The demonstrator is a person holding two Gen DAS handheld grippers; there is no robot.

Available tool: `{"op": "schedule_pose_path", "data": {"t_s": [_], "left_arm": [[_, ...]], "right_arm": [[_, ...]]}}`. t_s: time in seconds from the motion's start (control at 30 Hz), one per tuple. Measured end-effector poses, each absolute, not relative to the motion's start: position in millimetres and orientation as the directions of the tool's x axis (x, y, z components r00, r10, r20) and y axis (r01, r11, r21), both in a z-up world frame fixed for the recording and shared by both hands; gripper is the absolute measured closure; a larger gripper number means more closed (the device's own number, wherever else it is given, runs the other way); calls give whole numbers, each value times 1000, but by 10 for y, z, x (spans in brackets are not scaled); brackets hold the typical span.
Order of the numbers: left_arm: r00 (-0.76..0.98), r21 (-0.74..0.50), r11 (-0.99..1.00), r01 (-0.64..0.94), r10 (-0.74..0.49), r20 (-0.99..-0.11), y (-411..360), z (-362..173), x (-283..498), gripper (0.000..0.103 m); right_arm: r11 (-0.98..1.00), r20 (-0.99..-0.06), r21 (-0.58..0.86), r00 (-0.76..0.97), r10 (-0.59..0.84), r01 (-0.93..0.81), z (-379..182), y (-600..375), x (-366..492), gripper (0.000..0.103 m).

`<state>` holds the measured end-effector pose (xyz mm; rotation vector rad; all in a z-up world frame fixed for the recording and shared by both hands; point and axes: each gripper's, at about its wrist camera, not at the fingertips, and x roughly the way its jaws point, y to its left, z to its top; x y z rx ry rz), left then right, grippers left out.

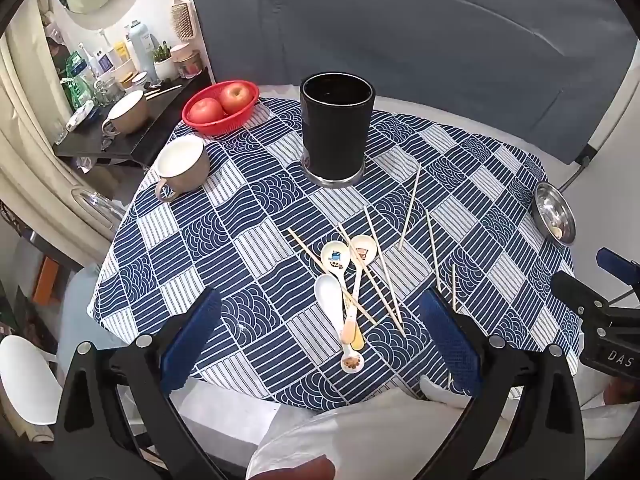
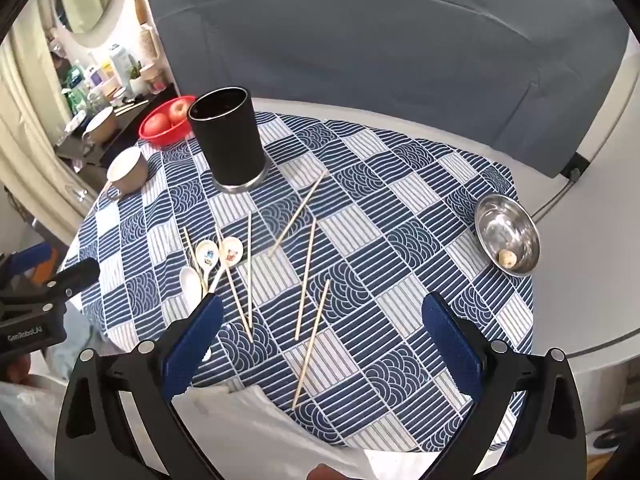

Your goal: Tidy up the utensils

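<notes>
Blue patterned tablecloth (image 1: 240,248) (round table), grey backdrop (image 1: 400,32)

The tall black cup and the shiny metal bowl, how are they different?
The black cup is tall and narrow; the metal bowl is low and wide. The black cup is dark and matt with a silver base ring; the metal bowl is shiny all over. The black cup stands toward the far side, the metal bowl near the tablecloth's right edge, with a small pale thing inside. Both stand upright.
</notes>
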<state>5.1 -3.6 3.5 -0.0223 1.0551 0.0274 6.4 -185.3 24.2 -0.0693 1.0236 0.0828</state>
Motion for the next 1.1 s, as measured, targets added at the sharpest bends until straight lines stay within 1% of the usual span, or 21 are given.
{"op": "schedule_pose_path", "data": {"t_s": [0.73,1.1], "left_arm": [[498,-5,1000,-9,0,-867,-64,55,52,6],[500,8,1000,-24,19,-866,-64,49,67,6]], "right_arm": [[994,-842,-25,538,37,-108,281,-1836,84,8],[994,-849,-14,526,46,-110,249,-1839,92,8]]}}
